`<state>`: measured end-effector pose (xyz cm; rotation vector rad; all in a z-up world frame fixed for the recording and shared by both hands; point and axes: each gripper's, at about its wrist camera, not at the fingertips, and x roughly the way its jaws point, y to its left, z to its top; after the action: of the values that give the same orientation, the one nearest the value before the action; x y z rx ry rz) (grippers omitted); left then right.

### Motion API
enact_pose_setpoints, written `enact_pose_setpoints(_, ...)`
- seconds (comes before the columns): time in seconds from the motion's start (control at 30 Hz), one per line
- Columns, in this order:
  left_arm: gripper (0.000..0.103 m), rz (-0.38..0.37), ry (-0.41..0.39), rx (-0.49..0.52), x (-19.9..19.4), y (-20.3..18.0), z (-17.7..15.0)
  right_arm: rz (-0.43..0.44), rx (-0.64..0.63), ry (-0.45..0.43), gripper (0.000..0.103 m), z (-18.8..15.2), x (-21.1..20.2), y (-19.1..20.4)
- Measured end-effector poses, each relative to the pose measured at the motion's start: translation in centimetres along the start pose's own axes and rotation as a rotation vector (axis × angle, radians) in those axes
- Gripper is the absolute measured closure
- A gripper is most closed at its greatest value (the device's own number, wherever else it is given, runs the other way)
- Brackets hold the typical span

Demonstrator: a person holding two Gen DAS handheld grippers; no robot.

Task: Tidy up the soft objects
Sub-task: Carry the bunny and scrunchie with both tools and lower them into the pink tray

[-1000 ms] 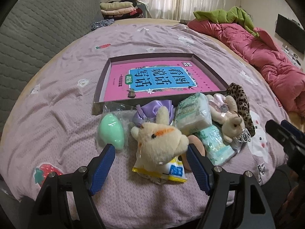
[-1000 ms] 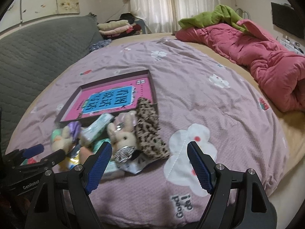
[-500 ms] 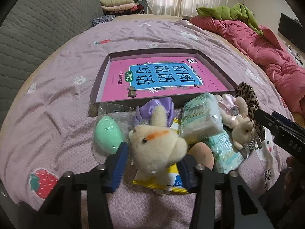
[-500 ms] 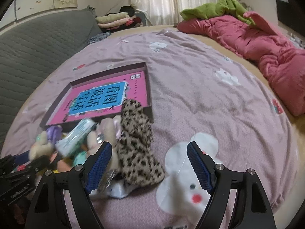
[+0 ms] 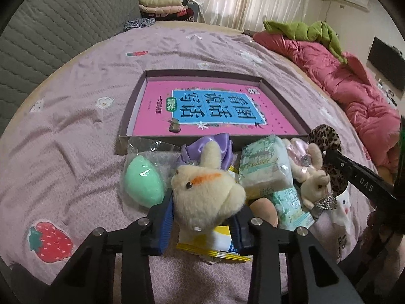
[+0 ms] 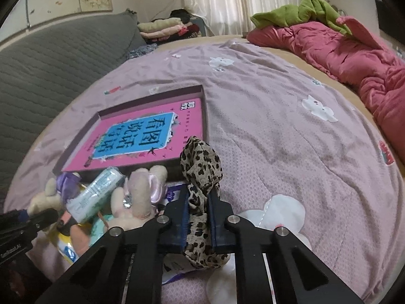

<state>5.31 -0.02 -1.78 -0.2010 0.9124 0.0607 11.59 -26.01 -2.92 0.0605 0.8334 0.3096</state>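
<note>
A pile of soft items lies on the lilac bedspread in front of a shallow box (image 5: 202,74) that holds a pink book. My left gripper (image 5: 202,219) is closing, and its blue pads press both sides of a cream plush toy (image 5: 205,192) that lies on a yellow packet (image 5: 212,243). My right gripper (image 6: 200,217) is shut on a leopard-print scrunchie (image 6: 200,162), which bulges above and below the pads. Beside them lie a green egg sponge (image 5: 143,185), a purple scrunchie (image 5: 225,144), a tissue pack (image 5: 265,167) and a pink-eared bunny (image 6: 136,197).
A crumpled pink quilt (image 5: 354,88) with a green blanket (image 6: 303,10) lies along the right side of the bed. A grey quilted headboard (image 5: 50,25) stands at the left. Folded clothes (image 5: 162,2) are stacked at the back.
My left jaws closed in from wide open onto the cream plush. My right gripper moved over to the leopard scrunchie and shut on it.
</note>
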Motion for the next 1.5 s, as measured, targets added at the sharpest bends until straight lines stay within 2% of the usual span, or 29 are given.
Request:
enact_pose_setpoints(0.23, 0.066, -0.033, -0.061, -0.005, -1.6, 0.1, 0.6, -0.017, 0.007, -0.069, 0.092, 0.8, -1.7, -0.3)
enact_pose_setpoints(0.43, 0.066, -0.046, -0.133, -0.013, -3.4, 0.4, 1.7, 0.002, 0.01, -0.123, 0.092, 1.3, -3.4, 0.2)
enact_pose_setpoints(0.57, 0.066, -0.058, -0.152, -0.048, -3.9, 1.0, 2.3, 0.034, -0.001, -0.154, 0.092, 2.0, -4.4, 1.0)
enact_pose_setpoints(1.0, 0.066, -0.033, -0.197, -0.103, -2.4, 2.9, 5.8, 0.067, 0.003, -0.171, 0.092, 4.3, -4.8, 2.4)
enact_pose_setpoints(1.3, 0.066, 0.024, -0.171, -0.089, 0.4, 3.7, 8.4, 0.062, -0.003, -0.127, 0.092, 6.4, -2.4, 3.9)
enact_pose_setpoints(1.4, 0.066, 0.053, -0.148, -0.079, 1.4, 3.9, 8.9, 0.084, 0.023, -0.116, 0.092, 7.2, -1.4, 4.4)
enact_pose_setpoints(1.5, 0.066, 0.045, -0.135, -0.064, 2.3, 3.9, 9.2, 0.109, 0.055, -0.107, 0.092, 7.8, -0.5, 4.9)
